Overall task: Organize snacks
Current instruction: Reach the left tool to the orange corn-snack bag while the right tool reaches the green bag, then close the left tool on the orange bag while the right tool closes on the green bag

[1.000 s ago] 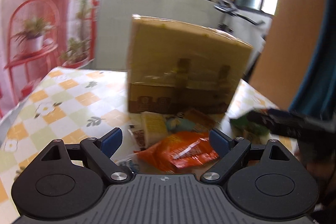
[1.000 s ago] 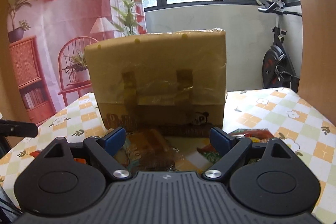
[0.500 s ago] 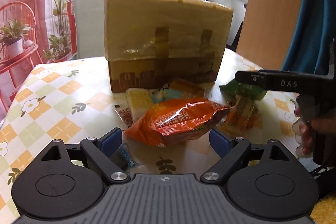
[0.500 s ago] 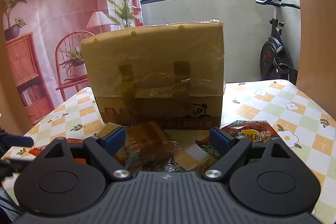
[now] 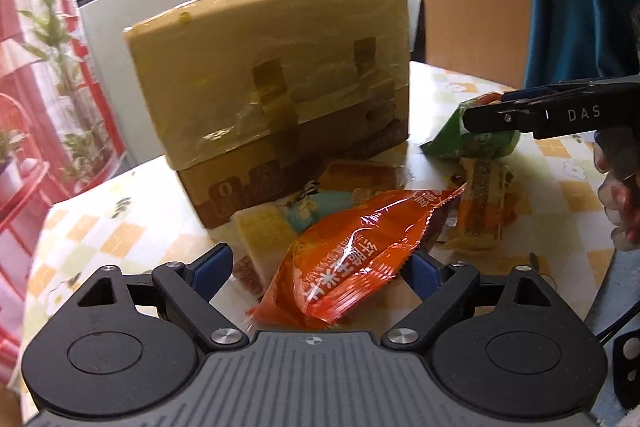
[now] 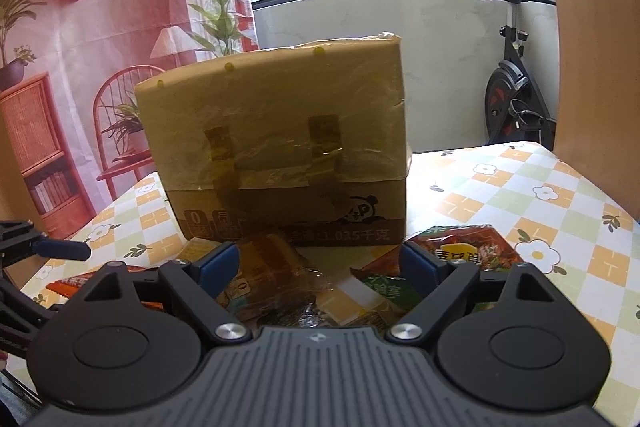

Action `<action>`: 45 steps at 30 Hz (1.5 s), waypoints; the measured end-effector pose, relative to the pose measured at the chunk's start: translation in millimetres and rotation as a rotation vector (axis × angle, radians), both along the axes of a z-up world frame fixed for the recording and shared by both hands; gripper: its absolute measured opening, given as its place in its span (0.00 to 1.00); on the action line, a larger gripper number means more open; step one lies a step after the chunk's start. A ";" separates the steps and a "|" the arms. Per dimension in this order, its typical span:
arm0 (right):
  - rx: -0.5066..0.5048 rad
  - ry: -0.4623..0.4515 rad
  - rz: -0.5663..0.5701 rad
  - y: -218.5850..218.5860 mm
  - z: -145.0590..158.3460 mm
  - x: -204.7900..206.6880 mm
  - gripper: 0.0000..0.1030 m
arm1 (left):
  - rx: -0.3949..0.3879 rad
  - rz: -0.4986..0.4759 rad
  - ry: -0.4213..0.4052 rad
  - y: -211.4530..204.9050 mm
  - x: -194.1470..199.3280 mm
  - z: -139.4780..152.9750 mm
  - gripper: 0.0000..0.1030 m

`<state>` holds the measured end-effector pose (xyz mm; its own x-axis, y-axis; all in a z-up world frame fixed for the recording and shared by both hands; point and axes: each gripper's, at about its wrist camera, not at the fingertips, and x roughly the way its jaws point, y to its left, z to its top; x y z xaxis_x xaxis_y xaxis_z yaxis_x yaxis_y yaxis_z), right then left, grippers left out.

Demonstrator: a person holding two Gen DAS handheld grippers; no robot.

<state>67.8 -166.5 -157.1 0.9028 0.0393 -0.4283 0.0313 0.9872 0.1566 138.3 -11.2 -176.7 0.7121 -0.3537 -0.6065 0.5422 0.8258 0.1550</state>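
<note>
Tabletop box (image 6: pixel 280 155) label: "1.035千克"

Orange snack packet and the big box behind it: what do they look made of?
Orange snack packet: thin glossy plastic film, judging by bright glare, creases and a serrated end seal. Box: brown cardboard with a matte printed base, its upper part apparently wrapped in shiny clear tape or film.

orange snack bag (image 5: pixel 352 259) before cardboard box (image 5: pixel 276 83)

1. Tablecloth (image 5: pixel 132 231): white with orange and pale green checks and flower prints.
2. Box (image 5: pixel 276 83): tan cardboard, beyond the tool.
3. Snack bag (image 5: pixel 352 251): orange, between blue pads (image 5: pixel 212 263).
4. Packet (image 5: pixel 480 143): green, far right.
</note>
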 end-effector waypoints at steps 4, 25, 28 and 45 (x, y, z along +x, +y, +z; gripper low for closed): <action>-0.002 -0.001 -0.024 -6.4 0.5 -0.6 0.86 | -0.023 -0.041 0.014 -5.3 6.0 -5.0 0.93; -0.336 0.104 -0.107 -20.8 -26.0 10.5 0.91 | -0.314 0.245 0.068 13.2 57.6 -12.0 0.94; -0.408 0.115 -0.091 -17.2 -36.3 15.9 0.93 | -0.314 0.251 0.088 14.7 62.8 -15.1 0.94; -0.370 0.121 -0.112 -42.7 -44.8 37.6 0.96 | -0.353 0.239 0.121 22.6 48.7 -28.3 0.56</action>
